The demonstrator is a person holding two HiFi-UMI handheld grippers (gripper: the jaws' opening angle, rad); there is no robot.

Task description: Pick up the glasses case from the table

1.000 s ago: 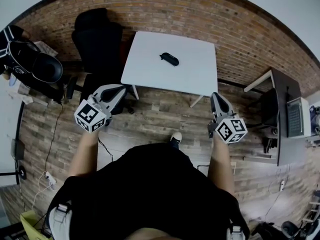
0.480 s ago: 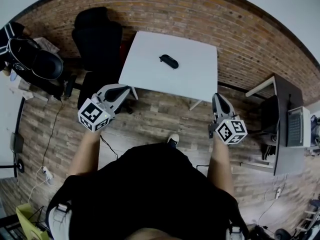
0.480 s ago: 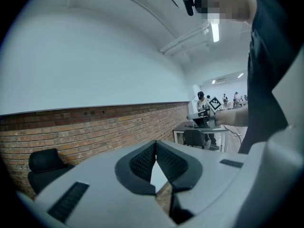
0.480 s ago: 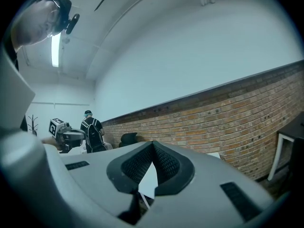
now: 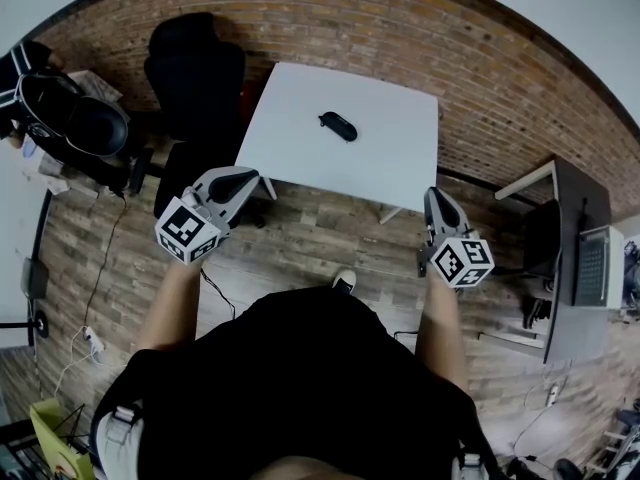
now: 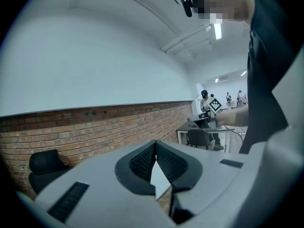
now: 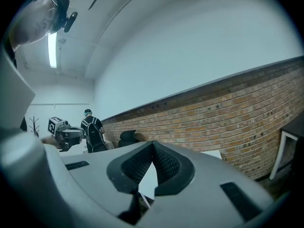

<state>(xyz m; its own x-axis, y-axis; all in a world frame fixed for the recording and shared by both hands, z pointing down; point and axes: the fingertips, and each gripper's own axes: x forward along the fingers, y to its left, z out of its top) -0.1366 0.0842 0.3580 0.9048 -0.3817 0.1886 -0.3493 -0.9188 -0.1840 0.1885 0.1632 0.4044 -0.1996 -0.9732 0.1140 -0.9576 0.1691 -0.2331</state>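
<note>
Tools (image 5: 243,177) (image 5: 438,195) closed; glasses case (image 5: 338,125) on table (image 5: 310,158)

The table (image 5: 400,173) stands on the floor (image 5: 320,233) against the far brick wall (image 5: 500,78), about midway across the scene. The glasses case (image 5: 338,125) lies on it alone, toward the far side and a little left of its middle. A chair (image 5: 195,78) stands just beside the table's left edge, also by the wall, and a pile of gear (image 5: 70,128) lies further left. At the right, well apart from the table, is a desk (image 5: 565,218) with a laptop (image 5: 592,266) on it. The left gripper (image 5: 243,176) is near the table's near left corner and the right gripper (image 5: 437,194) near its near right corner, both well apart from the case. The person's shoe (image 5: 344,281) is on the floor between them, nearer.
</note>
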